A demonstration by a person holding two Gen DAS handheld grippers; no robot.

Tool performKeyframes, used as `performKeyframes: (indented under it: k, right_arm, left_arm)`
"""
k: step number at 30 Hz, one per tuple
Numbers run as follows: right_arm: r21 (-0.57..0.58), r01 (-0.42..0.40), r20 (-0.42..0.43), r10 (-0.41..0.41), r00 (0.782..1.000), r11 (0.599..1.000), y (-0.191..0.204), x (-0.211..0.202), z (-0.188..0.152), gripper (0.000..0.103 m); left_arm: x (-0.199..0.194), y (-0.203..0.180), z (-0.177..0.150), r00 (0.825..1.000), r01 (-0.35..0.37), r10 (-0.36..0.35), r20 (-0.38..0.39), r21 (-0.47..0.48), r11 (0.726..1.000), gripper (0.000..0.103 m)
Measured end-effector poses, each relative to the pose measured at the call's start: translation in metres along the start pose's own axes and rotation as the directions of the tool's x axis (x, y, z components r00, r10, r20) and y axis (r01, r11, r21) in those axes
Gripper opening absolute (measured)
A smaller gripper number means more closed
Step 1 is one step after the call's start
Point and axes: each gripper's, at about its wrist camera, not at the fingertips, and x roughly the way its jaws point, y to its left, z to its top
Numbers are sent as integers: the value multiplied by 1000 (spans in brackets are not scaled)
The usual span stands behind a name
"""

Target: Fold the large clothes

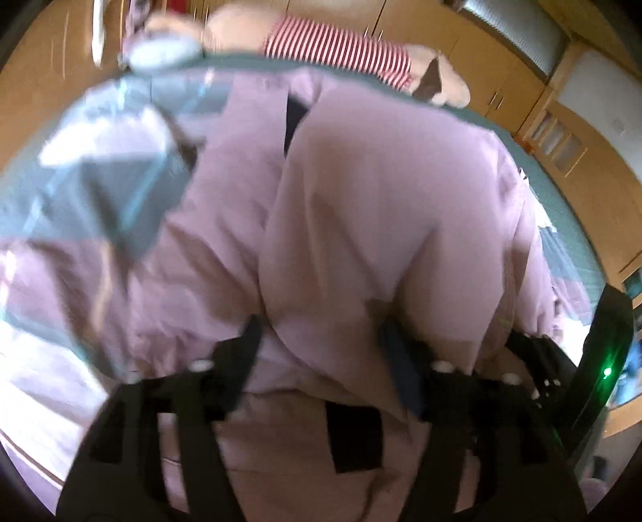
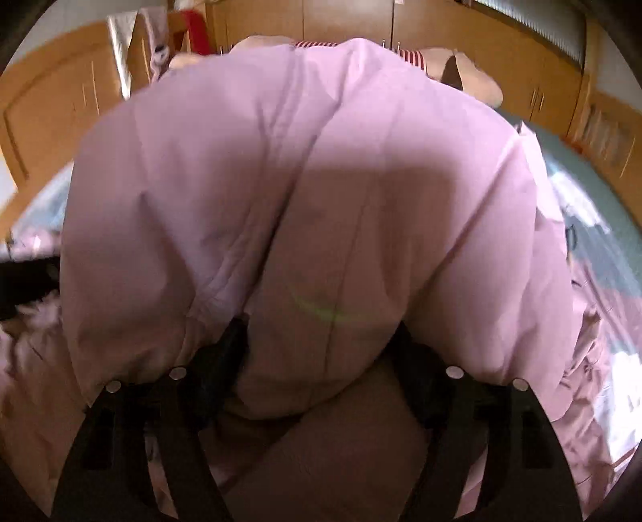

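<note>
Both hand-held grippers, left [image 1: 321,345] and right [image 2: 317,341], pinch bulging pale-pink padded fabric garment [image 2: 305,192]; slick bulk could slip free.

Both wrist cameras sit very near the puffy pink fabric garment [image 1: 381,225] [image 2: 305,200], looking forward and slightly down along their black fingers. Each faces the far wooden cabinets [image 1: 481,68] [image 2: 341,20]. Both share the far red-and-white striped plush toy [image 1: 341,52] [image 2: 417,56] and the teal bed surface [image 1: 561,200] [image 2: 594,192] at right.
</note>
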Motion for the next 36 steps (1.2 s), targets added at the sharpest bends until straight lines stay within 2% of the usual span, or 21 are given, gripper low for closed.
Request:
performKeyframes:
  k: [1, 3, 7, 8, 10, 12, 14, 17, 19, 20, 21, 22, 24, 31, 34, 36]
  right_arm:
    - [6, -6, -1, 6, 1000, 1000, -1, 0, 0, 74]
    - [18, -28, -4, 28, 1000, 999, -5, -1, -2, 75]
    - [0, -51, -26, 51, 998, 999, -10, -17, -1, 75]
    - [-11, -53, -3, 53, 999, 999, -11, -27, -2, 75]
    - [16, -52, 122, 50, 991, 999, -19, -55, -2, 75]
    - [49, 2, 190, -12, 982, 999, -29, -69, 6, 75]
    - [85, 8, 212, -26, 977, 996, -40, -70, 18, 75]
    - [151, 30, 170, -56, 984, 988, -59, -47, 37, 75]
    - [175, 67, 71, -80, 994, 982, -72, -19, 42, 76]
    - [169, 88, 17, -92, 996, 982, -74, -2, 40, 81]
    - [156, 100, -1, -101, 995, 983, -73, 8, 38, 84]
    - [122, 128, -1, -129, 992, 984, -70, 17, 34, 89]
    - [89, 158, 10, -160, 987, 983, -64, 22, 29, 92]
    - [90, 142, 21, -145, 989, 986, -70, 25, 22, 94]
    - [92, 122, 14, -124, 992, 988, -70, 5, 25, 94]
    - [130, 114, 109, -128, 986, 985, -77, -28, 18, 92]
  left_arm:
    - [-3, -5, 0, 1000, 1, -2, 23, 27, 1000, 71]
    - [-4, -20, -3, 1000, -10, 9, 13, 75, 997, 71]
    - [24, -26, -11, 993, -51, 63, -104, 118, 992, 72]
    - [27, -25, -13, 992, -39, 51, -113, 107, 993, 73]
    - [30, -21, -12, 992, -28, 39, -120, 92, 995, 74]
    - [30, -20, -12, 992, -25, 35, -119, 85, 996, 74]
    - [34, -19, -12, 992, -28, 38, -118, 87, 996, 74]
    - [39, -17, -9, 992, -30, 41, -119, 89, 996, 75]
    - [40, -19, -11, 992, -28, 38, -121, 86, 996, 76]
    - [41, -18, -11, 992, -26, 36, -124, 86, 996, 76]
    - [42, -18, -10, 991, -25, 35, -125, 87, 996, 76]
    - [43, -19, -10, 991, -25, 36, -126, 89, 996, 77]
    - [44, -20, -10, 991, -31, 43, -125, 96, 995, 77]
    - [49, -22, -9, 991, -40, 53, -126, 104, 994, 79]
    - [49, -24, -10, 991, -39, 52, -126, 102, 994, 79]
    - [51, -22, -9, 991, -33, 45, -126, 94, 995, 79]
